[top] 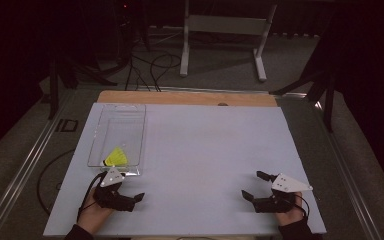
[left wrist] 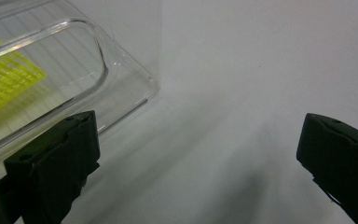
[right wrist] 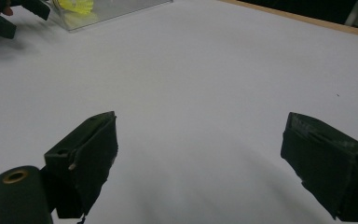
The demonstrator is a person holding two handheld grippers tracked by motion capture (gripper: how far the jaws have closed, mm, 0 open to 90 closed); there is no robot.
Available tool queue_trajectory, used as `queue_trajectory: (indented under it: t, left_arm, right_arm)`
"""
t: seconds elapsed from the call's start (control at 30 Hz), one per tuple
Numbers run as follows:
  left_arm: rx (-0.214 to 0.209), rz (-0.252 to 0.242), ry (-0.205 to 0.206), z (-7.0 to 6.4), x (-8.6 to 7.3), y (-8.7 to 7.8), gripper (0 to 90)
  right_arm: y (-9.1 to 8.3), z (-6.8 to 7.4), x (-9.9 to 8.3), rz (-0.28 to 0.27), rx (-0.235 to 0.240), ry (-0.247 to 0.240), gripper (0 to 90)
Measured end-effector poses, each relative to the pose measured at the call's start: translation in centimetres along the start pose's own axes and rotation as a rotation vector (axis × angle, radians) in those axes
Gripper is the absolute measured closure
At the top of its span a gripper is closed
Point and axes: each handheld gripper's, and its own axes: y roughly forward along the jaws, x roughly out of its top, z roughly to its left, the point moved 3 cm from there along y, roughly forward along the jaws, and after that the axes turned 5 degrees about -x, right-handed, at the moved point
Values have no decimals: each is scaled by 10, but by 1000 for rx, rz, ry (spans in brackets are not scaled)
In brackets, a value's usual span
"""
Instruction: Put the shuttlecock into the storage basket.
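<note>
Over on the white table [top: 190, 150], both the left gripper [top: 130, 192] and right gripper [top: 254, 186] rest with jaws spread wide, empty, while a yellow shuttlecock [top: 115, 157] sits inside the clear tray [top: 130, 111] just beyond the left one.

Overhead, perhaps two table-level close-ups

We see one obstacle on the table [top: 195, 150]: a clear tray [top: 117, 131] along its left edge, just beyond our left tongs [top: 130, 189]. From there to the right edge and far edge, the surface lies open.
</note>
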Motion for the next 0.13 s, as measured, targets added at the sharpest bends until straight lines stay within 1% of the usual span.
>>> queue_trajectory:
  t: [0.13]
  left_arm:
    - [2, -3, 3, 0, 0, 0, 2]
  right_arm:
    - [0, 0, 0, 2, 0, -1, 111]
